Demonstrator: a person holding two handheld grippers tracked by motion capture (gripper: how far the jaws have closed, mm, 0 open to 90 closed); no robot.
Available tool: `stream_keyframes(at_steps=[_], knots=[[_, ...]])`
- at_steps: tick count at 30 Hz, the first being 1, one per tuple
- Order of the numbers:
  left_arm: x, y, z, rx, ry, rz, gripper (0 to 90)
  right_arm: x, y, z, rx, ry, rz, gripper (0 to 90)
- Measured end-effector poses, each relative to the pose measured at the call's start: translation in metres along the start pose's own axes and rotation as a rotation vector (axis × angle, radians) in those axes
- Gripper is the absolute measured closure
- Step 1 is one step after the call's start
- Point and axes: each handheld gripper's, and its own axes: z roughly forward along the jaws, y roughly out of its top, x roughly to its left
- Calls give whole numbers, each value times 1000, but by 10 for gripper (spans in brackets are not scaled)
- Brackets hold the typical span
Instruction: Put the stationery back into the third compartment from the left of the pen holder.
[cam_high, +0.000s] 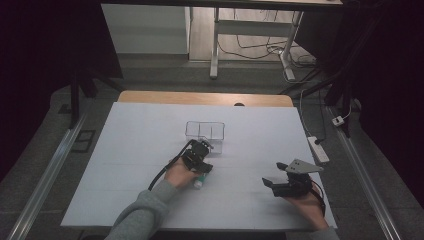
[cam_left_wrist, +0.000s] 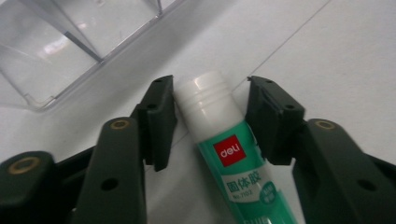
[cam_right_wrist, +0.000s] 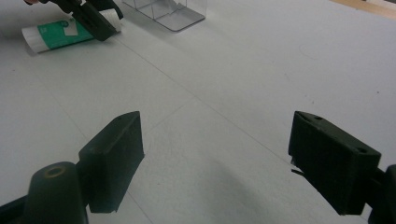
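The left gripper (cam_left_wrist: 210, 119) stands low over the table (cam_high: 140, 145) with the glue stick (cam_left_wrist: 229, 154) between its jaws. The stick lies flat on the white surface, its white cap toward the clear box (cam_left_wrist: 60, 42), its green body running back under the gripper. In the left gripper view the left pad is just at the cap, maybe touching it, while the right pad is apart from it with a small gap. So the jaws are about half open around the stick and do not press it on both sides; I judge the grip is not made yet.

The stick looks light, stiff and smooth. It is a round plastic tube, so it may roll on the table or slip if the pads meet it off centre. The cap has ridges, which could help the pads, but a cap can come loose. I think the better place to hold is across the body just behind the cap.

The right gripper (cam_right_wrist: 215, 158) is well apart, near the table's right side in the high view. Its jaws are wide open and there is nothing between them.

Farther off, the box stands just beyond the stick. It is transparent, has inner walls, and looks to have nothing inside.
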Motion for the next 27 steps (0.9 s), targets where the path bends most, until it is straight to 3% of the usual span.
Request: stream_keyframes(at_steps=[3,9,18,21,27], knots=[[2,0,-1,0,-6,-19,555,0,0,0,0,-4,1,175],[-3,0,-1,10,10,7,582,0,0,0,5,-12,-5,176],[3,-1,-4,16,-51,31,628,0,0,1,2,-8,-1,176],[6,-2,-10,-4,-72,37,638,0,0,0,8,-17,-5,176],[18,-8,-30,-88,-126,40,643,0,0,0,7,-22,-3,176]])
